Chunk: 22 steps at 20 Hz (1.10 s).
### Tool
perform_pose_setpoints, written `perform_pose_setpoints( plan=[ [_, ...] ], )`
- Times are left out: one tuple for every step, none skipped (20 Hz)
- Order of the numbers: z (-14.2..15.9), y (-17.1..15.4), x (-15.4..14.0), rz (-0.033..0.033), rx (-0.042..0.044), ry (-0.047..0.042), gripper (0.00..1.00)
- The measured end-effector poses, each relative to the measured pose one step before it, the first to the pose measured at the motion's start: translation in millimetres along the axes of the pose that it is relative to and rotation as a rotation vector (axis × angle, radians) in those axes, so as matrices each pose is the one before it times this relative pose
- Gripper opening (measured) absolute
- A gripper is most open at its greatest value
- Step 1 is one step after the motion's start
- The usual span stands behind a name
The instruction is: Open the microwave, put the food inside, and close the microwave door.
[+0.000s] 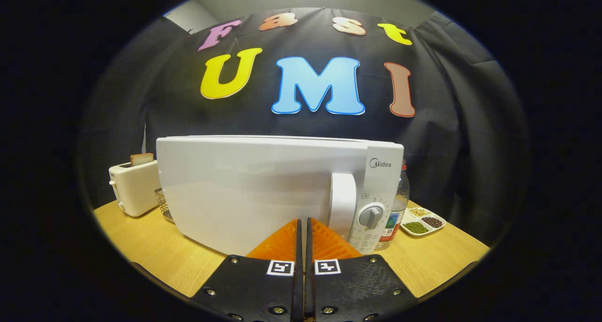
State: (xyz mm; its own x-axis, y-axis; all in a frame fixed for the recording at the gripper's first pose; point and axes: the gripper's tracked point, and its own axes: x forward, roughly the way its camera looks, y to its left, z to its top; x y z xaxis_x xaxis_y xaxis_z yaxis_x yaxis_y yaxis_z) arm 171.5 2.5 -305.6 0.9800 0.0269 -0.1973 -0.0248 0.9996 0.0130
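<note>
Gripper view
gripper (303, 224): bottom centre of frame, fingers pressed together with only a thin slit between them, nothing held; ridged wedge-shaped fingertips (282, 242) point at the lower front of the microwave, whether touching it cannot be told.
finger mounts (254, 284): flat dark plates with small bolts, one square marker tag on each.
microwave (263, 190): centre of frame, just ahead of the fingertips, standing on the table; boxy white body, smooth glossy shell.
microwave door (244, 195): closed, plain white, glossy, takes up most of the front.
door handle (342, 204): tall white vertical bar with rounded top, at the door's right edge, just right of and above the fingertips.
control panel (378, 195): narrow strip right of the handle, round grey knob (371, 216) in its lower part.
toaster (134, 188): centre left of frame, left of the microwave, cream, rounded corners; a brown bread slice (141, 159) sticks out of the top.
wire basket (164, 204): between toaster and microwave, metal mesh, mostly hidden.
plastic bottle (399, 204): clear, right of the microwave, partly behind it.
divided tray (423, 222): lower right of frame, white, compartments with yellowish, dark and green grains.
table (155, 251): light wood-grain top, smooth.
</note>
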Motion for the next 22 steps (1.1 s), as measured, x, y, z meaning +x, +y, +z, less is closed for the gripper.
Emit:
perform_pose_setpoints(
  plan=[
    [-1.31,-1.08,9.92,-0.01237,-0.00022,0.00886,0.02],
    [-0.53,-2.39,9.17,-0.02007,-0.00163,0.00123,0.02],
    [-0.08,-2.54,8.78,-0.01344,-0.00210,0.01039,0.02],
    [-2.37,-2.30,12.51,-0.01320,0.01734,0.00550,0.02],
    [2.15,-0.73,0.56,-0.01123,0.03609,0.01040,0.01],
    [1.59,0.92,0.41,-0.01398,-0.01084,0.00223,0.02],
    [-2.24,1.19,-3.50,-0.00614,-0.02265,-0.00258,0.02],
    [-2.24,1.14,1.26,0.00906,-0.01050,0.01240,0.03],
    [-2.48,1.38,-5.78,0.01737,0.02574,0.02932,0.02],
    [1.47,1.00,-5.36,0.01513,0.03501,0.01640,0.03],
    [5.43,-3.15,-9.03,0.00605,0.02423,-0.00288,0.03],
    [5.28,-0.98,-8.47,0.00114,-0.00121,-0.01066,0.03],
    [5.25,0.80,-9.92,0.00467,-0.00937,-0.00934,0.02],
    [5.38,0.47,-10.40,0.00465,-0.01029,-0.00652,0.03],
    [5.86,-0.85,-11.52,0.00170,-0.00961,-0.00747,0.03],
    [6.98,-1.26,-12.19,-0.00313,-0.00283,-0.00670,0.03],
    [7.91,0.11,-12.55,0.00345,0.00715,-0.00696,0.03],
    [7.91,0.47,-13.15,0.00278,0.00997,-0.00378,0.02],
    [8.84,1.93,-14.74,0.00713,0.00752,-0.00969,0.02],
    [10.97,2.89,-14.23,0.00545,-0.00144,-0.01259,0.02],
    [10.82,3.65,-14.65,0.01061,-0.00366,-0.01663,0.03],
    [12.13,5.39,-13.65,0.01239,-0.00692,-0.01813,0.02]
  ],
)
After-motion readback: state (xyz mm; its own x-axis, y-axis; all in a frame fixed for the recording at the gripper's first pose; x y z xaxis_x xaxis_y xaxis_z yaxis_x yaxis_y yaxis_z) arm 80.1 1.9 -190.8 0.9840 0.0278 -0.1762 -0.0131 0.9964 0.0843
